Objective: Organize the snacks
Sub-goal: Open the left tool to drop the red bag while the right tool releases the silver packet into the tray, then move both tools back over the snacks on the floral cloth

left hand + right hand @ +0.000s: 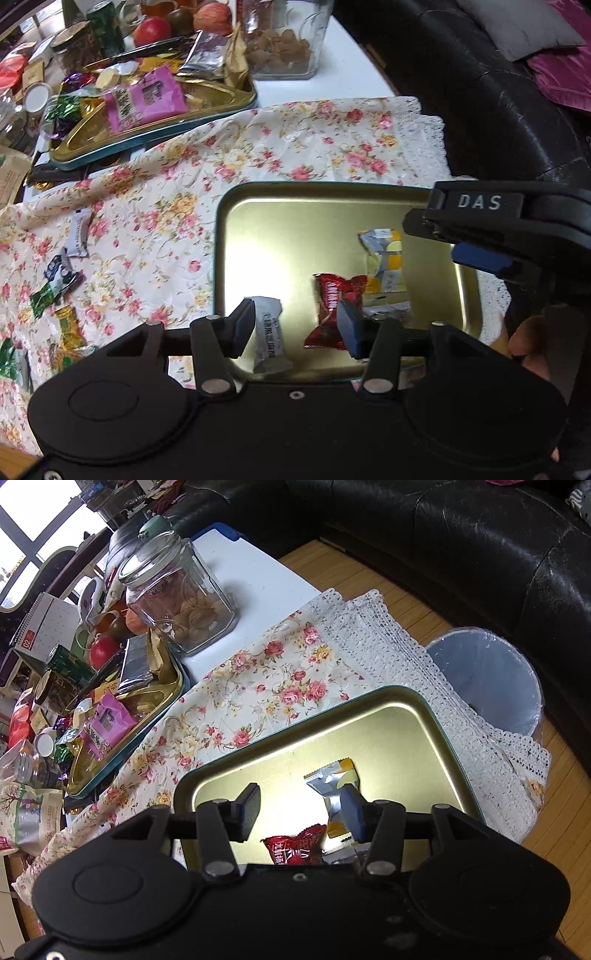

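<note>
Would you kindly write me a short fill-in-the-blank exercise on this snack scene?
1. The red candy lies inside the gold ____.
2. The tablecloth is printed with ____.
3. The glass jar stands on the ____ table, beyond the cloth.
4. Both the left gripper and the right gripper have their jaws ____, gripping nothing.

Missing words: tray; flowers; white; open
</note>
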A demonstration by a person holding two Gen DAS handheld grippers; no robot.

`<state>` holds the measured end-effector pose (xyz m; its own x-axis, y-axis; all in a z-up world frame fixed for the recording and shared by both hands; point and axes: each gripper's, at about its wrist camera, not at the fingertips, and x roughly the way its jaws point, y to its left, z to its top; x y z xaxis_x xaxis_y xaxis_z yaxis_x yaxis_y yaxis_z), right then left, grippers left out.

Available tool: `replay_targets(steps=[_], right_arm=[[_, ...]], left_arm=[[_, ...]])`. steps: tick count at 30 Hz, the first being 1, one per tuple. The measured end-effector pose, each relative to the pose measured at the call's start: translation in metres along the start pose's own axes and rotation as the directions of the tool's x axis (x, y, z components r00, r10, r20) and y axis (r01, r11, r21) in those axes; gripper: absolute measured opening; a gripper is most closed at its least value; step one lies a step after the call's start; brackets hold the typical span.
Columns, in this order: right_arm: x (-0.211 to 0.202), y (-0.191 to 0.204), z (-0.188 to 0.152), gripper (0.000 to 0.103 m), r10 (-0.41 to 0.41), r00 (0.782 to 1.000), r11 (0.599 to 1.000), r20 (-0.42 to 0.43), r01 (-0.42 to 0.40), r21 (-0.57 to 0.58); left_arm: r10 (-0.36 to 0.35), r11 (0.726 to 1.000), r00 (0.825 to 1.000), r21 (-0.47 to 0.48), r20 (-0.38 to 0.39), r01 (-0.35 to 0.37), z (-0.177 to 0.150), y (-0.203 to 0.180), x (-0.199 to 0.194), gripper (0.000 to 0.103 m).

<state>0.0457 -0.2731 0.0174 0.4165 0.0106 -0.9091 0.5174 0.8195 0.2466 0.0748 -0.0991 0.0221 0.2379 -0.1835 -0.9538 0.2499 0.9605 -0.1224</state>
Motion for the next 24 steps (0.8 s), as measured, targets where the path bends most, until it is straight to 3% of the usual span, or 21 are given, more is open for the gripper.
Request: replay_targets(steps=[5, 16, 24], right_arm=[[0.003, 0.007, -0.002, 0.053, 0.001, 1.0, 1.0, -0.027, -0.001, -0.001], [0.009, 0.044, -0.013, 0.053, 0.019, 0.998, 0.999, -0.063, -0.022, -0.048], [0.011, 0.084, -0.028, 0.053, 0.004, 1.0, 0.993, -0.009, -0.005, -0.118]], left_arm=[[0.025, 0.999, 0.999, -0.041, -0.024, -0.026, 0.001, 0.013, 0.002, 0.056], [0.098, 0.991, 0.995, -0.096, 0.03, -0.094, 0.002, 0.039, -0.015, 0.056], [0.133, 0.979, 0.99, -0.166, 0.051, -0.123, 0.003, 0.076, -0.031, 0.056]])
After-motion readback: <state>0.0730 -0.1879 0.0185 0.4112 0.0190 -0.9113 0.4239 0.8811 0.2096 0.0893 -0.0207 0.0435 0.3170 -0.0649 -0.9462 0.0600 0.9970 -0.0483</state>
